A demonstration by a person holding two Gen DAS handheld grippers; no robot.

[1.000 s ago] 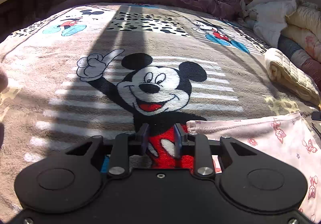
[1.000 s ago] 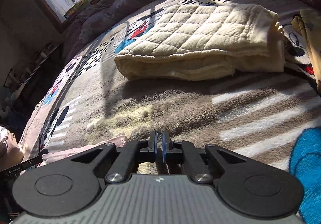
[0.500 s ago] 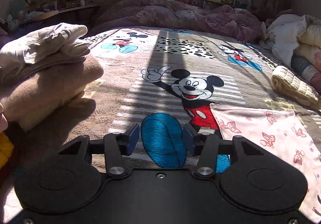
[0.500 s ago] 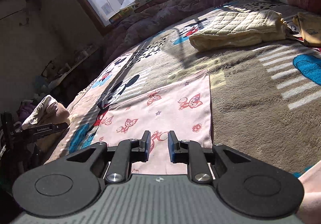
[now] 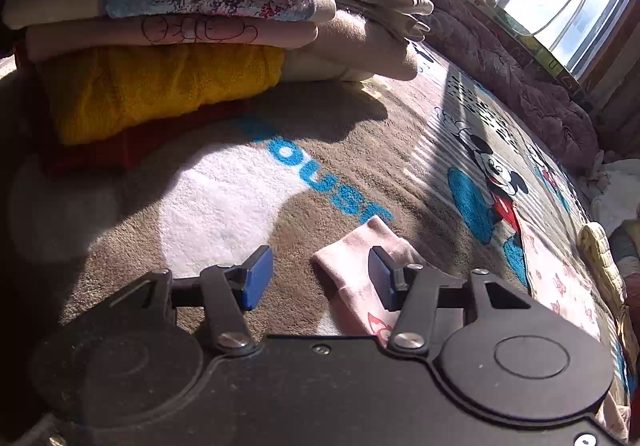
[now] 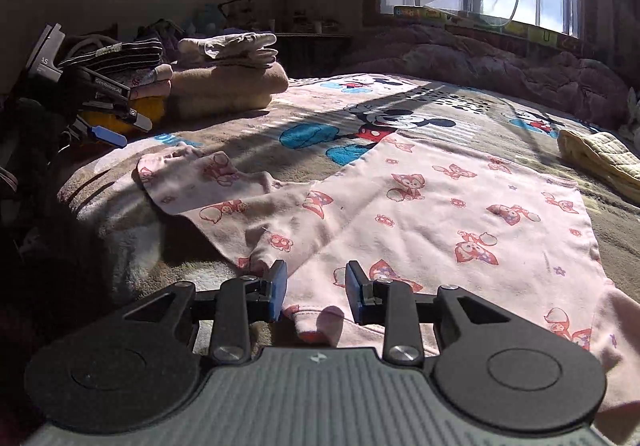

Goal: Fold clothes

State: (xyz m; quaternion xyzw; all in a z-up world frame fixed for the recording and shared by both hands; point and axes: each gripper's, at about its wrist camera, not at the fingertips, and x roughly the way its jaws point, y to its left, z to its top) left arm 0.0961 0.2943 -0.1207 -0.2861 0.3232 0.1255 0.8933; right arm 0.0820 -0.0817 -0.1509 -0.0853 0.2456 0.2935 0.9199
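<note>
Two stacks of folded clothes [image 6: 224, 86] sat far left on the Mickey Mouse blanket [image 5: 360, 134], yellow towel [image 5: 160, 90] low in the nearer stack. Just beside them hovered the left gripper [image 5: 316, 278], jaws spread wide, gripping nothing, one pink sleeve cuff [image 5: 360, 266] lying between its blue pads [image 5: 256, 278]. Further right lay the pink fox-print garment [image 6: 440, 214], spread flat on the blanket, its sleeve [image 6: 224, 186] stretched leftward and rumpled. Low over the near hem hung the right gripper [image 6: 316, 286], likewise parted and empty. Far right rested a folded cream quilt [image 6: 600, 158].
</note>
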